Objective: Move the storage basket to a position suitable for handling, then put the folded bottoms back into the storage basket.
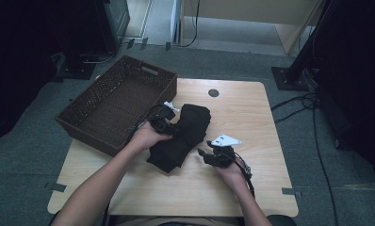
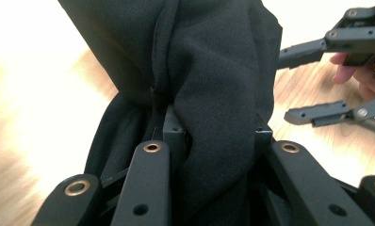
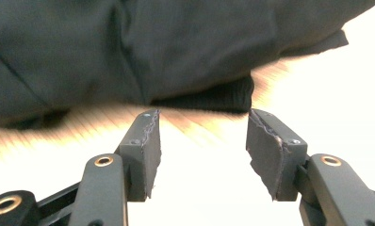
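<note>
Left gripper [image 1: 169, 123] is clamped on a fold of the black cloth [image 1: 183, 136], which is bunched mid-table [image 1: 251, 188], just beside the wicker basket [image 1: 115, 106]. Bare wood is left toward the right and near edges. Right gripper [image 1: 205, 149] is held wide, jaws empty, near the cloth's right edge [image 3: 223, 96].
</note>
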{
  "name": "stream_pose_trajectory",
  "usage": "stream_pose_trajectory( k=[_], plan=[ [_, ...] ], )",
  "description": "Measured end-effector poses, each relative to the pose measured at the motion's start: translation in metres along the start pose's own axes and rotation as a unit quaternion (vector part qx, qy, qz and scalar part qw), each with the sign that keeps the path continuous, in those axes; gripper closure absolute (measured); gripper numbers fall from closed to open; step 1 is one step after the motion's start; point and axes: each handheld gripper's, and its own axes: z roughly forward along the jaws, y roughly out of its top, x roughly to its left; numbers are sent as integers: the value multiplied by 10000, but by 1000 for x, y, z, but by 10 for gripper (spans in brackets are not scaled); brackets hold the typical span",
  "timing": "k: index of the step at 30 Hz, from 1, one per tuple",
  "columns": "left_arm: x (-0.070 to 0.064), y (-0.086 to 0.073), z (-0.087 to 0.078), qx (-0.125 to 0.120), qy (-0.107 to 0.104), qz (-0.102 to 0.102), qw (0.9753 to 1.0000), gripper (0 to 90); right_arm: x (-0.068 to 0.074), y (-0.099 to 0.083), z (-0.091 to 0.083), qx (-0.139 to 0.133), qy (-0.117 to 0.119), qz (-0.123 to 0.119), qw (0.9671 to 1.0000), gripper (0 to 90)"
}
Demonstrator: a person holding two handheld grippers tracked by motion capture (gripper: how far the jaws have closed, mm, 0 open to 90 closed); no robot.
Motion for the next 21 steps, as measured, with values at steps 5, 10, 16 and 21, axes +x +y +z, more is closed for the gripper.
stream_pose_trajectory(
  k=[5, 10, 16, 21],
  plan=[
    [-2, 6, -16, -95, 28, 84, 9999, 705, 3, -1, 4, 218, -63, -41, 9997, 440],
    [-4, 13, -33, -148, 104, 183, 9997, 705, 3, -2, 7, 291, -73, -82, 9995, 437],
    [1, 21, -54, -216, 141, 136, 9996, 705, 4, -3, 10, 389, -53, -87, 9992, 427],
    [7, 30, -75, -280, 213, 109, 9993, 705, 6, -4, 11, 462, -71, -145, 9988, 425]
  ],
)
